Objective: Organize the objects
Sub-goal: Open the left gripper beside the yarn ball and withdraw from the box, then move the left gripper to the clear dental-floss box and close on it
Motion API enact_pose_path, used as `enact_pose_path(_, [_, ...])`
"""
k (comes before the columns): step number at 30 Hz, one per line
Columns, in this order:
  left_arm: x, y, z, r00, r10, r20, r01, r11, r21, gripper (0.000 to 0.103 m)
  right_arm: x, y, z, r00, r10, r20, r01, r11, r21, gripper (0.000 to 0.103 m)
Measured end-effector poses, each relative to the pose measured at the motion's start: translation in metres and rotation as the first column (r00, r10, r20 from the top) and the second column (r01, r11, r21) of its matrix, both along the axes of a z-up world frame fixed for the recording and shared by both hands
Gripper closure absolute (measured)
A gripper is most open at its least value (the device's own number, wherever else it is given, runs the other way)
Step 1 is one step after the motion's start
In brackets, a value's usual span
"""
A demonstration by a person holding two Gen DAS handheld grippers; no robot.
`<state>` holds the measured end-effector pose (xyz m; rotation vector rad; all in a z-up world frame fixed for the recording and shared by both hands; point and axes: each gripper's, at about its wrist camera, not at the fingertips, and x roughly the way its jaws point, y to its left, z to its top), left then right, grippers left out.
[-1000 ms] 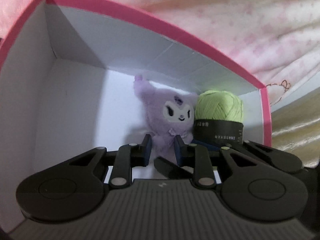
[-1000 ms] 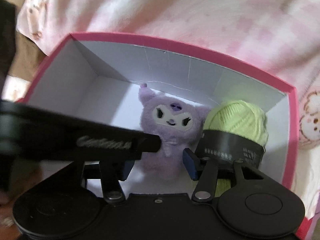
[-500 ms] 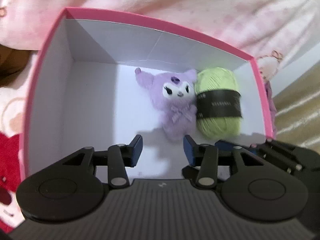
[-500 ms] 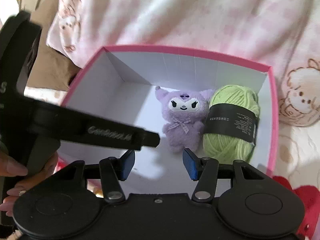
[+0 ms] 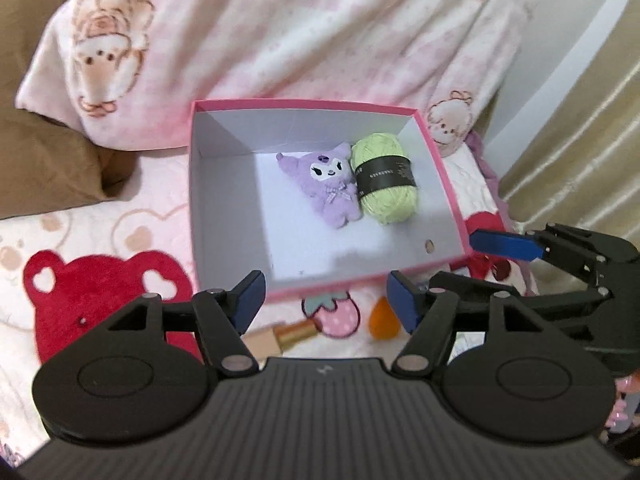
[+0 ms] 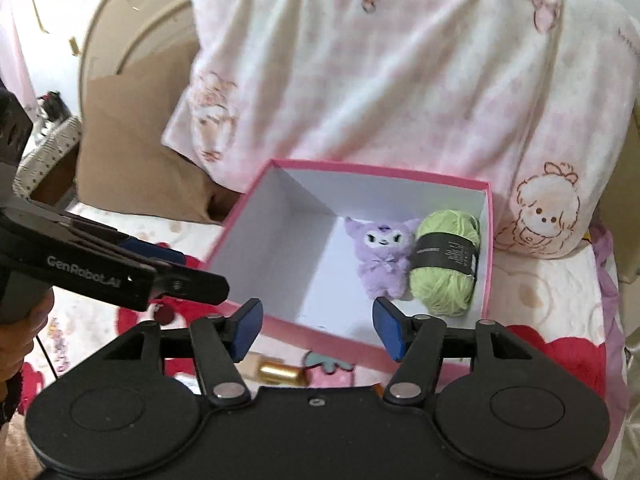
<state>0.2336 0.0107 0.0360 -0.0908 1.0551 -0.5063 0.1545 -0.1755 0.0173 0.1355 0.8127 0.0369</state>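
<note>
Gold-capped tube (image 5: 298,331): blurred, partly hidden behind left tool (image 5: 324,300). Orange object (image 5: 383,319): unidentifiable, partly occluded.

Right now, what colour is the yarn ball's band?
Black, on the green yarn ball; clearest in the right wrist view.

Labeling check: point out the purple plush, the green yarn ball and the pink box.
purple plush (image 5: 326,170), left wrist view, on its white face.
green yarn ball (image 5: 394,206), left wrist view, on yarn below the black band.
pink box (image 6: 489,240), right wrist view, on the right wall's rim.
</note>
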Motion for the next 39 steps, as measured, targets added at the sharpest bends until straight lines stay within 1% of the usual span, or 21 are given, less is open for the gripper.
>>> enact_pose_path(4, [-0.022,0.021,0.016,1.000,-0.018,0.016,0.018,1.000,-0.024,0.028,-0.018,0.021,0.014,0.999,0.031,0.023,-0.030,0.999,-0.026,0.031])
enact_pose_path(6, [-0.027,0.028,0.016,0.999,-0.033,0.009,0.033,0.999,-0.041,0.028,-0.022,0.026,0.016,0.999,0.033,-0.001,-0.033,0.999,0.032,0.028])
enact_pose_path(7, [-0.029,0.030,0.015,1.000,-0.021,0.006,0.021,0.999,-0.037,0.028,-0.022,0.027,0.014,1.000,0.024,-0.018,-0.023,0.998,0.054,0.028])
enact_pose_path(8, [-0.031,0.033,0.013,1.000,-0.007,0.009,0.008,1.000,-0.029,0.028,-0.022,0.030,0.013,0.999,0.024,-0.032,-0.022,0.998,0.063,0.028])
enact_pose_path(12, [-0.041,0.044,0.001,1.000,-0.003,-0.004,0.003,0.999,-0.031,0.028,-0.028,0.048,0.007,0.998,0.035,-0.053,-0.035,0.999,0.003,0.028])
enact_pose_path(16, [-0.051,0.055,-0.018,1.000,0.004,-0.022,-0.004,1.000,-0.020,0.027,-0.031,0.060,-0.004,0.994,0.077,-0.079,-0.075,0.997,0.033,0.027])
enact_pose_path(20, [-0.057,0.075,-0.035,0.999,0.031,-0.041,-0.034,0.997,-0.074,0.026,-0.032,0.071,-0.015,0.986,0.141,-0.089,-0.137,0.990,0.044,0.025])
enact_pose_path(24, [-0.064,0.088,-0.051,0.998,0.054,-0.030,-0.056,0.995,-0.085,0.024,-0.028,0.081,-0.032,0.979,0.174,-0.103,-0.166,0.983,0.081,0.023])
enact_pose_path(28, [-0.069,0.104,-0.078,0.995,0.076,-0.070,-0.086,0.987,-0.137,0.022,-0.023,0.096,-0.051,0.970,0.210,-0.119,-0.200,0.976,0.089,0.018])
enact_pose_path(29, [-0.070,0.109,-0.086,0.993,0.098,-0.072,-0.107,0.984,-0.142,0.018,-0.022,0.100,-0.057,0.966,0.225,-0.125,-0.217,0.973,0.079,0.018])
enact_pose_path(30, [-0.071,0.113,-0.094,0.990,0.122,-0.067,-0.130,0.982,-0.137,0.017,-0.020,0.108,-0.065,0.958,0.258,-0.129,-0.253,0.966,0.053,0.018])
enact_pose_path(31, [-0.072,0.115,-0.101,0.989,0.134,-0.063,-0.141,0.982,-0.128,0.016,-0.019,0.113,-0.072,0.951,0.280,-0.131,-0.280,0.960,0.023,0.017])
enact_pose_path(33, [-0.070,0.120,-0.117,0.986,0.148,-0.083,-0.156,0.982,-0.107,0.016,-0.012,0.122,-0.089,0.942,0.301,-0.147,-0.311,0.949,-0.050,0.017])
enact_pose_path(34, [-0.069,0.122,-0.125,0.984,0.154,-0.091,-0.163,0.981,-0.104,0.016,-0.008,0.124,-0.096,0.940,0.303,-0.159,-0.315,0.947,-0.057,0.017])
enact_pose_path(38, [-0.066,0.126,-0.150,0.978,0.179,-0.105,-0.187,0.980,-0.073,0.016,0.001,0.128,-0.127,0.942,0.286,-0.173,-0.289,0.957,0.006,0.017])
enact_pose_path(39, [-0.066,0.127,-0.155,0.977,0.176,-0.117,-0.186,0.979,-0.084,0.016,0.001,0.129,-0.134,0.944,0.281,-0.173,-0.282,0.959,0.018,0.017])
